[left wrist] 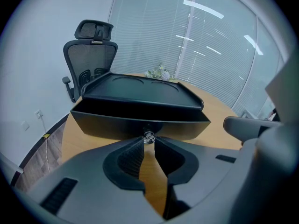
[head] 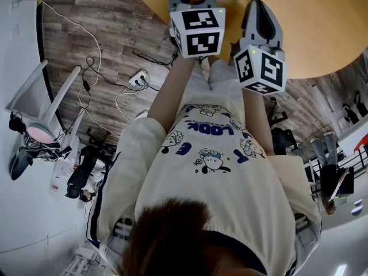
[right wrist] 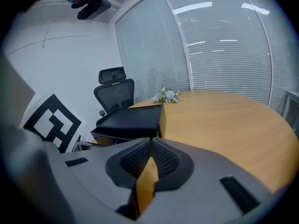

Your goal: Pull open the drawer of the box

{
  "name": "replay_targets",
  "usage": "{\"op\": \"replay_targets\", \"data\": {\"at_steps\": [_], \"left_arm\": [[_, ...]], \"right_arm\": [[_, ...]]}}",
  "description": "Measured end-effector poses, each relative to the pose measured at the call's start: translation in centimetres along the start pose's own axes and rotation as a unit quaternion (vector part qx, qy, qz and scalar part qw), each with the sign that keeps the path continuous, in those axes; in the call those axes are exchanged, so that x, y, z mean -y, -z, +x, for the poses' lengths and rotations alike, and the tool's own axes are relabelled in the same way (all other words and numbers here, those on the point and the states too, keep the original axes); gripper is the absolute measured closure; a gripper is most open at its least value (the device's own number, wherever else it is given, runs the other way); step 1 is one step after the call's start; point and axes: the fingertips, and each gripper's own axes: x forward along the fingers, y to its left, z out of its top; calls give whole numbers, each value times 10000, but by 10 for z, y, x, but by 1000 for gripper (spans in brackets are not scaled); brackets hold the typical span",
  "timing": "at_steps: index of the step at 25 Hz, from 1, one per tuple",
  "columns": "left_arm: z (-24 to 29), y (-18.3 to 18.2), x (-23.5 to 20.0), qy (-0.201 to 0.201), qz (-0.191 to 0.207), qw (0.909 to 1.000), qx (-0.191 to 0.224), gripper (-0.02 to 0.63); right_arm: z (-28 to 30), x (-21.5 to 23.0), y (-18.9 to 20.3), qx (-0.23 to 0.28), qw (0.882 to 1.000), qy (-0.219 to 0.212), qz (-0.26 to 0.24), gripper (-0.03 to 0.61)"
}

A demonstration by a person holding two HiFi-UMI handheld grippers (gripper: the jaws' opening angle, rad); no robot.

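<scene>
Small drawer knob [left wrist: 149,136] half hidden between the jaws of the left gripper [left wrist: 149,142], shape unclear.

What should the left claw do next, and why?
Probably open the left gripper and let go: its tips pinch the small silver knob, and the drawer already stands well out of the box, so the pull looks done.

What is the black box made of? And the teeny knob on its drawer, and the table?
The black box looks like plastic, maybe painted board: smooth and satin, with soft reflections on its moulded top. The knob sparkles like clear glass or crystal-look plastic, but it is too small to be sure. The table looks like wood or wood laminate: warm tan, smooth, slightly glossy.
</scene>
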Motion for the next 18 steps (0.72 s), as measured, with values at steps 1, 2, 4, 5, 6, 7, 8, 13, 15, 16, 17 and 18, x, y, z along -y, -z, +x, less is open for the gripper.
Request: {"op": "replay_targets", "data": {"at_steps": [1, 2, 4, 5, 6, 7, 8, 13, 15, 16, 17, 18], "left_arm": [[0, 1, 0, 5, -3, 10000, -4, 537], [-1, 2, 0, 10, -3, 10000, -6, 537], [-3, 3, -1, 11, 11, 10000, -14, 537], [-4, 4, -1, 13, 17, 10000, -16, 537], [-5, 5, -1, 17, 22, 10000, -17, 537], [-6, 5, -1, 22, 25, 10000, -19, 537], [-7, 6, -1, 27, 27, 10000, -21, 537], [-10, 9, 0, 53, 31, 10000, -25, 537], [-11, 11, 1, 65, 33, 10000, -29, 537], [-11, 13, 1, 68, 34, 10000, -31, 537], [-11, 14, 1, 72, 30, 10000, -31, 537], [-12, 15, 1, 80, 21, 10000, -27, 537]], "right_arm": [[0, -1, 0, 0, 10000, 0, 0, 540], [-1, -2, 1, 0, 10000, -1, 0, 540], [-2, -4, 1, 1, 10000, -4, 7, 540], [-3, -4, 2, 2, 10000, -4, 7, 540], [-4, -5, 2, 3, 10000, -1, 5, 540], [-5, -6, 2, 5, 10000, 2, 3, 540], [-5, -6, 3, 8, 10000, 5, 2, 540], [-7, -8, 3, 30, 10000, 22, 12, 540], [-9, -8, 4, 32, 10000, 31, 12, 540], [-9, -9, 4, 34, 10000, 34, 10, 540], [-9, -9, 5, 36, 10000, 38, 9, 540], [-10, -9, 5, 39, 10000, 41, 12, 540]]}}
